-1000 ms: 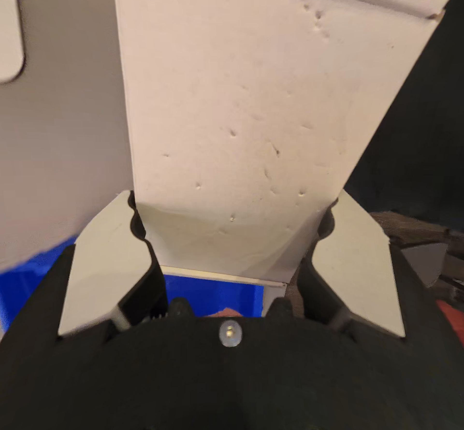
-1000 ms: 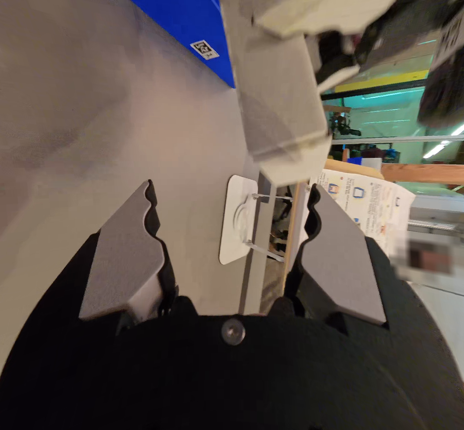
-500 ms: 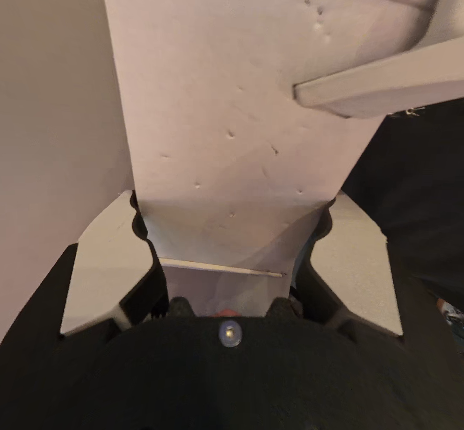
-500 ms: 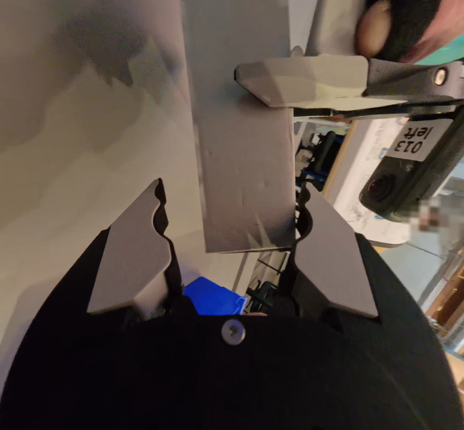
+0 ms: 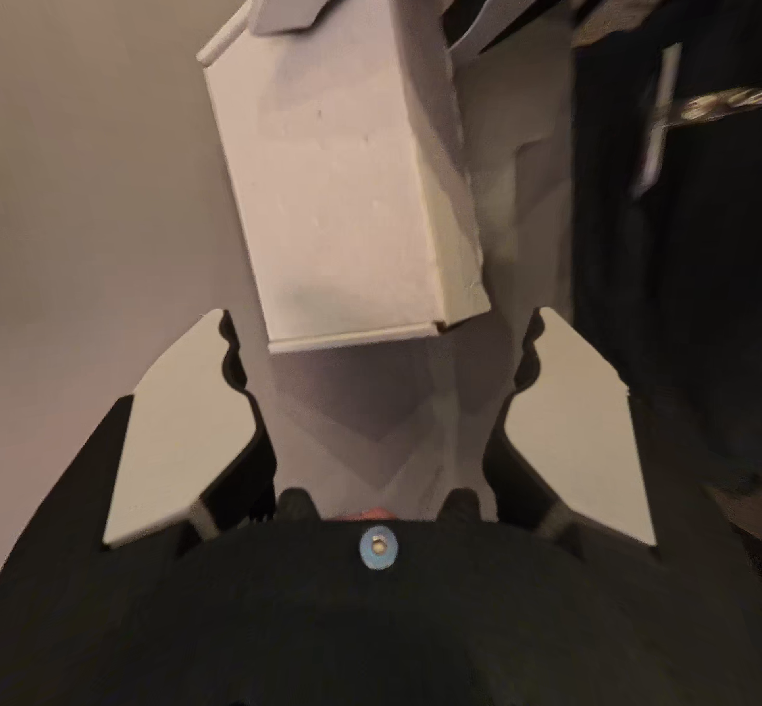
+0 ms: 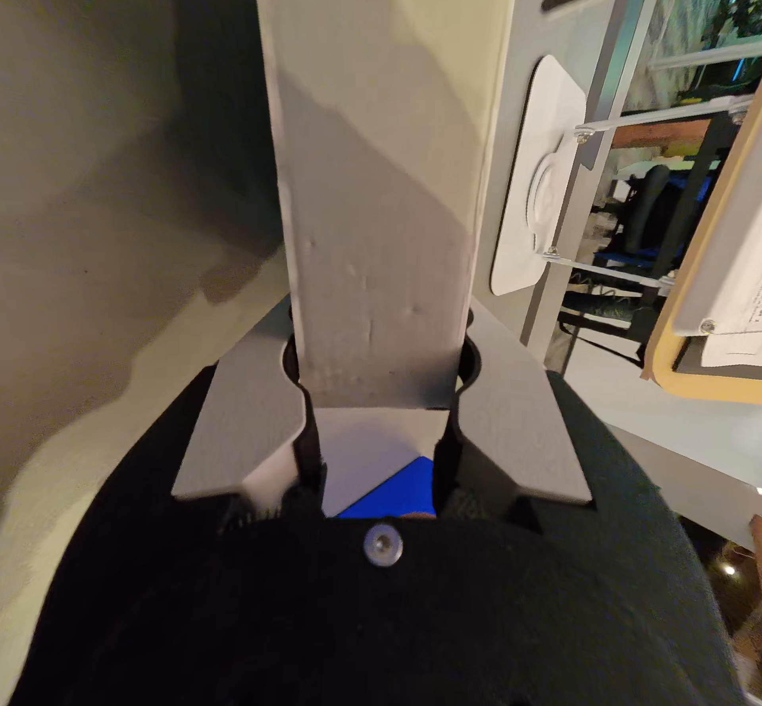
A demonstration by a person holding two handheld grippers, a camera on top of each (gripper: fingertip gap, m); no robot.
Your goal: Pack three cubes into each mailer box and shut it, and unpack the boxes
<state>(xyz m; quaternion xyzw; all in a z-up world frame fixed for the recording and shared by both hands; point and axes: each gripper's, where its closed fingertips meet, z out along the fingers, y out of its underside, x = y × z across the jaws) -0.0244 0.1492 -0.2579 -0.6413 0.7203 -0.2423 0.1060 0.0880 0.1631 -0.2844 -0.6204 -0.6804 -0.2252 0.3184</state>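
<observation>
1. While my right gripper is clamped across the narrow end of the white mailer box, the box stands up and away from it, lifted clear of the grey table; a small blue patch shows below, between the fingers.
2. My left gripper has its fingers spread wide with nothing between them; the near end of the mailer box hangs just beyond the tips, not touching either one.
3. At the far end of the box, in the left wrist view, grey fingers hold it, which I take to be my right gripper's.
4. I judge this a hand-over: the box rides in the right gripper alone, flaps apparently shut. I cannot see any cubes, so whether it is packed I cannot tell.
5. Next I would set the box down flat, keeping the right squeeze firm so the thin card does not twist.
</observation>
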